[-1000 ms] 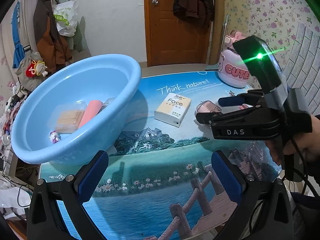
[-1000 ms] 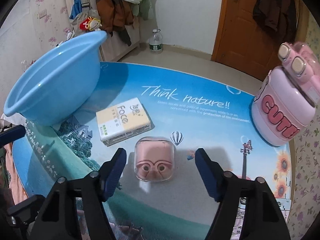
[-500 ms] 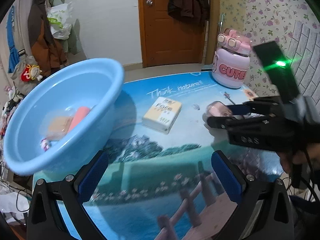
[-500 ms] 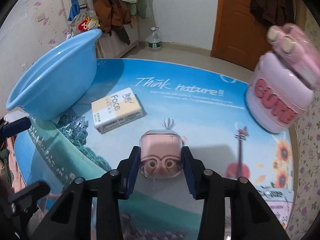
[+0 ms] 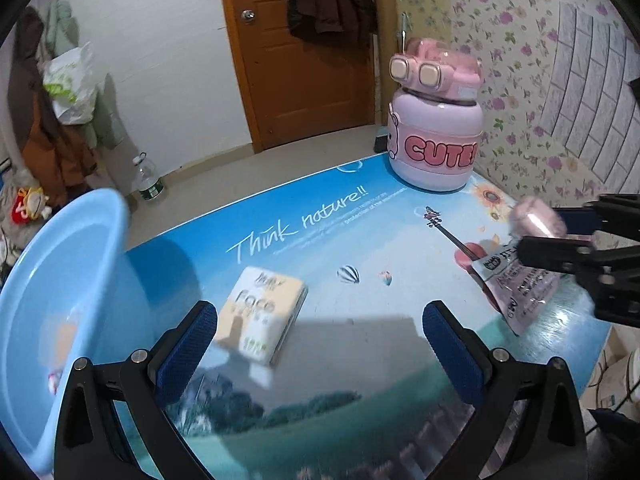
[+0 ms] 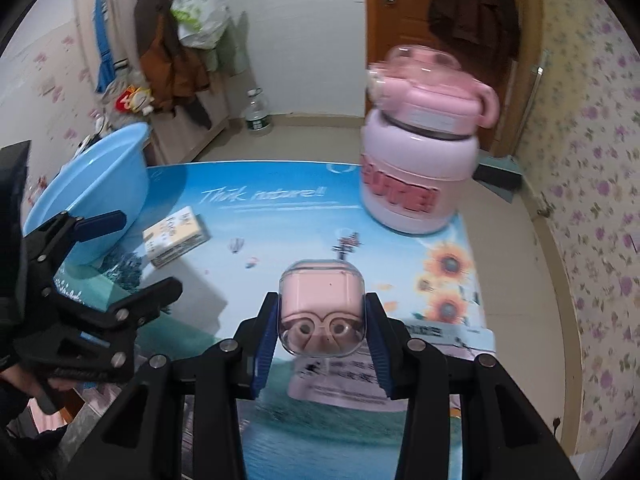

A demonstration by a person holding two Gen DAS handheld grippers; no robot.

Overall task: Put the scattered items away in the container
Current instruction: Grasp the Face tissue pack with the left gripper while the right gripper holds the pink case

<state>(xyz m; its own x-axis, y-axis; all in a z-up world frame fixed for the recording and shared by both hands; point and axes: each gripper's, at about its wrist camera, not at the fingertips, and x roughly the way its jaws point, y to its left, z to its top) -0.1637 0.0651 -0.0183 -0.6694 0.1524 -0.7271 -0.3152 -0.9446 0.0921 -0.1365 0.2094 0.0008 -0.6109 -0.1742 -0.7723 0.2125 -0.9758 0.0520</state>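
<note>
Right tongs (image 6: pixel 322 326) were clamped on the pink earbud case (image 6: pixel 322 312), blue pads pressing both its sides, case held off the table (image 6: pixel 280 216). Left tongs (image 5: pixel 320 340) were wide open, nothing between the pads, tissue pack (image 5: pixel 262 320) just past the left pad at 11 o'clock. Blue basin (image 5: pixel 60 292) sat at 9 o'clock. Pink jug (image 5: pixel 434 136) stood at 1 o'clock; pink pouch (image 5: pixel 520 292) lay at 3 o'clock.

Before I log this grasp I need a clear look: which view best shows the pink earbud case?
The right wrist view: the pink earbud case sits sharp and central, clamped between the right tongs. The left wrist view shows it only small and blurred at the right edge.
</note>
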